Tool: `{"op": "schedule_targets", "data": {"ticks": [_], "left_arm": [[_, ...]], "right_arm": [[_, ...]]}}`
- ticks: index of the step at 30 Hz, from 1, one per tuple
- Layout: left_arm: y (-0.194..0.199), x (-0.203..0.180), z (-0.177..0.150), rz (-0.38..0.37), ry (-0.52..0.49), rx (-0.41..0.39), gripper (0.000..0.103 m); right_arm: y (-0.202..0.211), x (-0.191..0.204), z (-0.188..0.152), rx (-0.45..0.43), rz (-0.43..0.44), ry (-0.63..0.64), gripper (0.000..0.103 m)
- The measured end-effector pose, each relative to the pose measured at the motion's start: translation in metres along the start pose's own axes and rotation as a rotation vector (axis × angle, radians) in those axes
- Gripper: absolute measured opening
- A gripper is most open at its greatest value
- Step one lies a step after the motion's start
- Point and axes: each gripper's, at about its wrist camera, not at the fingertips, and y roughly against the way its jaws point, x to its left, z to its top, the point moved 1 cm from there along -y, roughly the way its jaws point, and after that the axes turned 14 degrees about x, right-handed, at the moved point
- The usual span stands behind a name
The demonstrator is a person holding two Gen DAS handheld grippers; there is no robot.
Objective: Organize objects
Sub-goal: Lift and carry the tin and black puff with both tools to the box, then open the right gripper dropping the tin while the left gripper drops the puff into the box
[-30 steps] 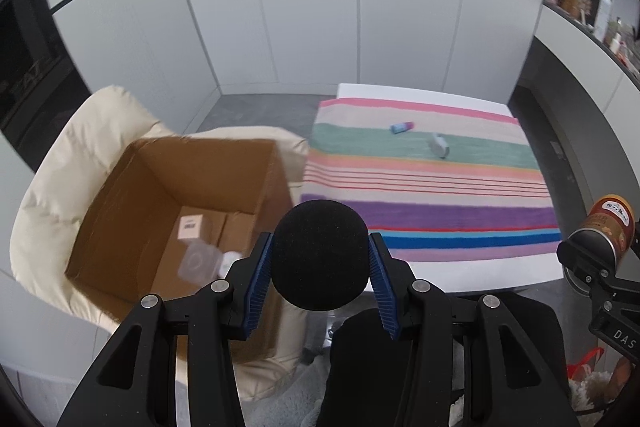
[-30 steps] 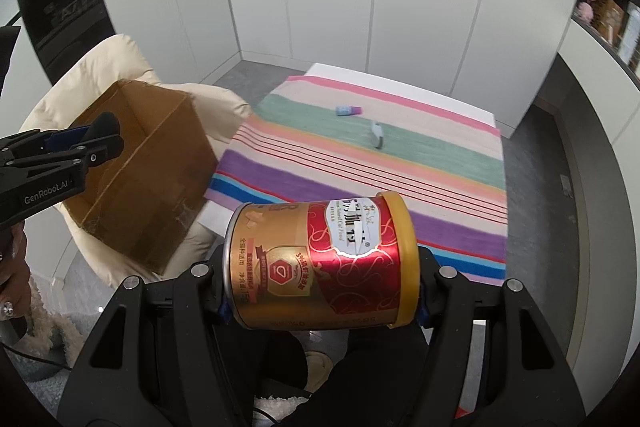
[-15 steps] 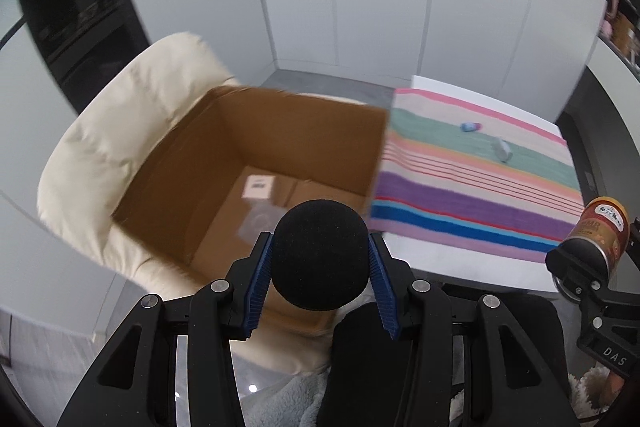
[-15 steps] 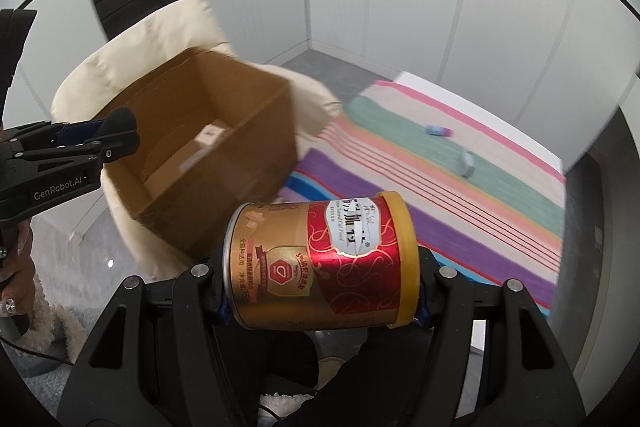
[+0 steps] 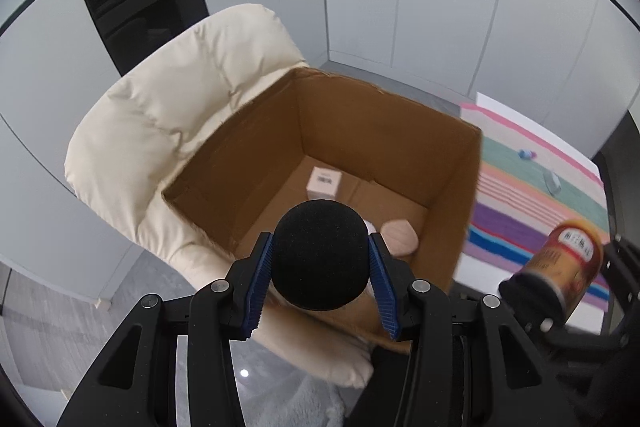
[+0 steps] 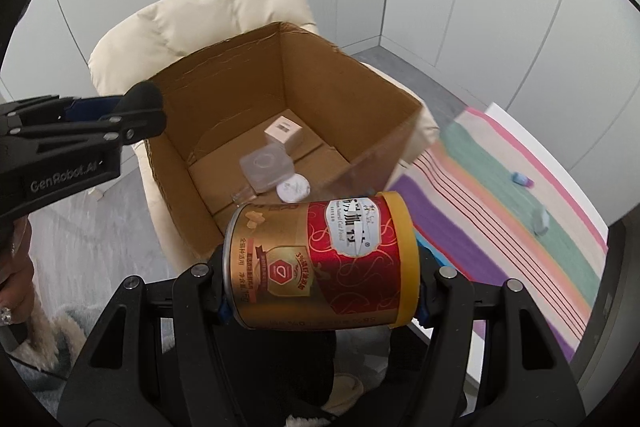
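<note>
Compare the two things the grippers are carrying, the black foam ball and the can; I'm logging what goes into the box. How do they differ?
The black foam ball is round, matte and plain; the can is a glossy cylinder, gold and red with a printed label. The ball is the narrower load; the can, lying sideways, spreads its jaws wider. Both are clamped, near the cardboard box.

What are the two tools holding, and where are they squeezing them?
The left tool squeezes a black foam ball by its sides. The right tool grips a red-and-gold can lying sideways, by its two ends.
</note>
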Motion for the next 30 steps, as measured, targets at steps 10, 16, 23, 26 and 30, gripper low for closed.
{"op": "schedule_targets", "data": {"ticks": [10, 16, 23, 26, 30], "left_arm": [[-0.047, 0.022, 0.041, 0.049, 0.057, 0.055, 0.047], [-0.064, 0.033, 0.062, 0.077, 0.058, 0.034, 0.078], [-0.072, 0.041, 0.065, 0.022, 0.085, 0.073, 0.095], [-0.07, 0.036, 0.064, 0.019, 0.075, 0.07, 0.095], [-0.069, 0.027, 0.062, 0.01, 0.055, 0.067, 0.095]], "right_arm": [[-0.053, 0.018, 0.059, 0.032, 0.053, 0.046, 0.066], [-0.076, 0.025, 0.084, 0.039, 0.029, 0.064, 0.098], [-0.078, 0.01, 0.088, -0.002, 0.003, 0.017, 0.103], [-0.078, -0.002, 0.086, -0.005, 0.017, -0.017, 0.103], [-0.075, -0.018, 0.08, -0.002, 0.015, -0.053, 0.103]]}}
